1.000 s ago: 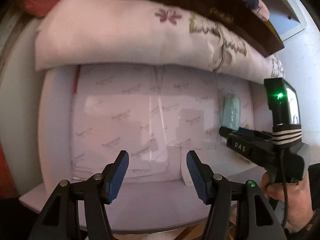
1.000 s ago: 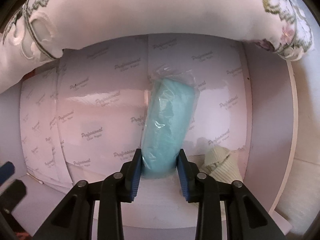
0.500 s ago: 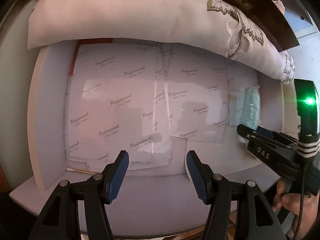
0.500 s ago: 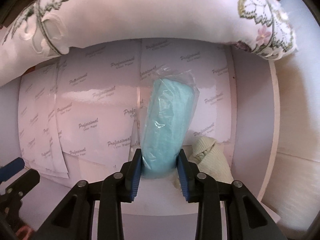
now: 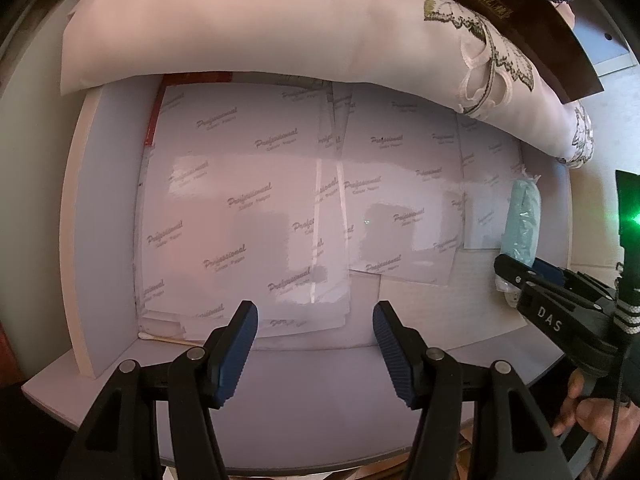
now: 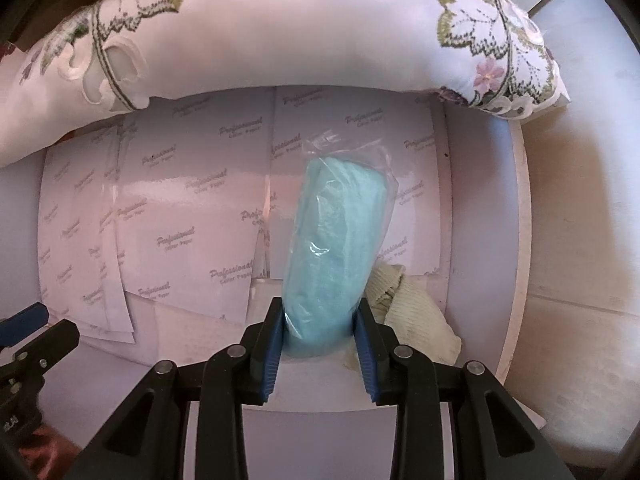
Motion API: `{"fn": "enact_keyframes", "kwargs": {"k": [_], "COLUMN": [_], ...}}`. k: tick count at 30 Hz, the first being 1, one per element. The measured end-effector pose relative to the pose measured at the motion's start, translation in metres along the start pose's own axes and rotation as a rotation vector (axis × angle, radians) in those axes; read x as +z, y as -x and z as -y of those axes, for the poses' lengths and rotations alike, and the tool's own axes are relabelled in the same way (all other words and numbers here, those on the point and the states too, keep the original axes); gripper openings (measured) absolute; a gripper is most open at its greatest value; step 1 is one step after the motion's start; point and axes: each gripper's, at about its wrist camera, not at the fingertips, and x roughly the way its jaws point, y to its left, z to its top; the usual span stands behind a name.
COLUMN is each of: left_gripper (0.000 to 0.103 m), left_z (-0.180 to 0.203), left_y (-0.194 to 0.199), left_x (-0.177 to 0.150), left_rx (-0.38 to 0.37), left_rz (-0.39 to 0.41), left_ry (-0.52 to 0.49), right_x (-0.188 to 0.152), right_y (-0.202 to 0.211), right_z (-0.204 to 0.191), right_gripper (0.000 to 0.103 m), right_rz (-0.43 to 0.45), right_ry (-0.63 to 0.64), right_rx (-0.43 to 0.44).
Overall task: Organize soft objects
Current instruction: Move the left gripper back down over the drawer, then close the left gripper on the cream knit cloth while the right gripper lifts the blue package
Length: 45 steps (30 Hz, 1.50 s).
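My right gripper [image 6: 318, 312] is shut on the near end of a light blue soft roll in a clear plastic bag [image 6: 336, 240], held inside a white shelf compartment; the roll also shows in the left wrist view [image 5: 522, 220]. A cream knitted cloth [image 6: 408, 312] lies on the shelf floor just right of the roll. My left gripper [image 5: 314, 320] is open and empty, in front of the left part of the compartment. The right gripper shows at the right of the left wrist view [image 5: 520, 276].
A white embroidered floral pillow [image 6: 280, 40] lies across the shelf above, also in the left wrist view [image 5: 260, 28]. Glossy "Professional" paper sheets [image 5: 240, 208] line the back. A dark board [image 5: 520, 12] lies on the pillow. A cotton swab [image 5: 168, 338] lies at the left corner.
Both grippers have drawn back slightly from the compartment, so the pillow sits higher in view. The right gripper keeps its hold on the blue roll. The left gripper stays open.
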Motion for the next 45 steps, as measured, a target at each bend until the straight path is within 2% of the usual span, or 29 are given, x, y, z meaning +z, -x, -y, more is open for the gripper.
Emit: {"fn": "enact_keyframes", "kwargs": {"k": [7, 10, 13, 18, 27, 34, 45], "left_gripper": [0.061, 0.061, 0.061, 0.061, 0.06, 0.059, 0.06], "left_z": [0.006, 0.021, 0.037, 0.058, 0.087, 0.118, 0.162], "left_y": [-0.01, -0.014, -0.016, -0.027, -0.04, -0.05, -0.068], "left_x": [-0.001, -0.001, -0.001, 0.003, 0.011, 0.015, 0.019], "left_rx": [0.033, 0.093, 0.094, 0.039, -0.063, -0.134, -0.254], "left_rz": [-0.035, -0.036, -0.031, -0.047, -0.08, -0.098, -0.152], "left_ry": [-0.042, -0.123, -0.19, -0.235, -0.258, -0.268, -0.182], "right_x": [-0.002, -0.001, 0.003, 0.007, 0.013, 0.025, 0.034], "right_y": [-0.004, -0.003, 0.003, 0.021, 0.037, 0.06, 0.073], "right_z": [0.01, 0.013, 0.018, 0.03, 0.04, 0.044, 0.056], "right_gripper": [0.034, 0.034, 0.034, 0.034, 0.034, 0.034, 0.034], "right_rz": [-0.001, -0.001, 0.011, 0.046, 0.075, 0.105, 0.109], "right_ry": [-0.027, -0.047, -0.077, -0.114, -0.152, -0.146, -0.17], "right_rx": [0.017, 0.033, 0.061, 0.08, 0.047, -0.012, -0.04]}}
